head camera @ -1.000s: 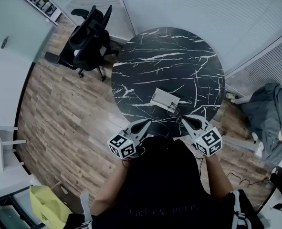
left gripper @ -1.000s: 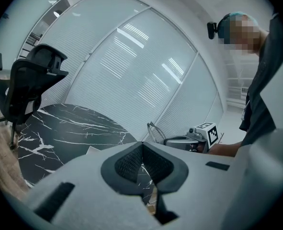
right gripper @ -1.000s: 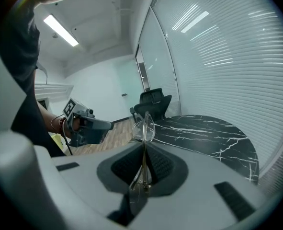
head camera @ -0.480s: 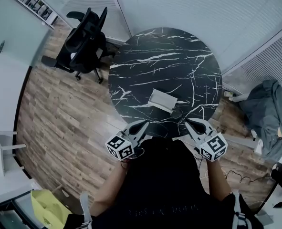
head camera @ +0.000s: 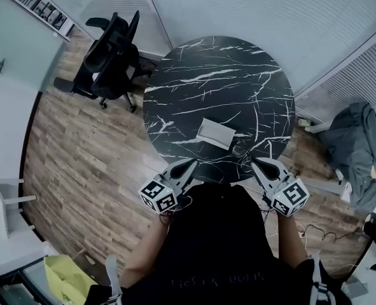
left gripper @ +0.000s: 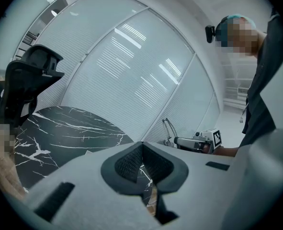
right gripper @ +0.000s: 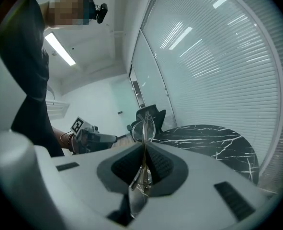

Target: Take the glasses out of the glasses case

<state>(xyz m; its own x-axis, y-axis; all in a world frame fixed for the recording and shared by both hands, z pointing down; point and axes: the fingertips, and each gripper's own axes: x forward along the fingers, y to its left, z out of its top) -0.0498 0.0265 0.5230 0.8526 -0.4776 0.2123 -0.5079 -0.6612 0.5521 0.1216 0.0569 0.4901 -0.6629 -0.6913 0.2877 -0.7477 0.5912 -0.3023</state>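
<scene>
The pale glasses case lies open on the round black marble table, near its front edge. My right gripper is shut on the thin-framed glasses, holding them just right of the case and clear of it. In the right gripper view the glasses stand edge-on, pinched between the pads of the right gripper. My left gripper hovers at the table's front edge, left of the case, shut with nothing in it. The left gripper shows its pads meeting in its own view.
A black office chair stands at the table's left on the wood floor. Grey clothing lies at the right, and a yellow-green bag at the lower left. Blinds and glass walls run behind the table.
My right gripper has drawn the glasses a little to the right, away from the case. The left gripper has hardly moved.
</scene>
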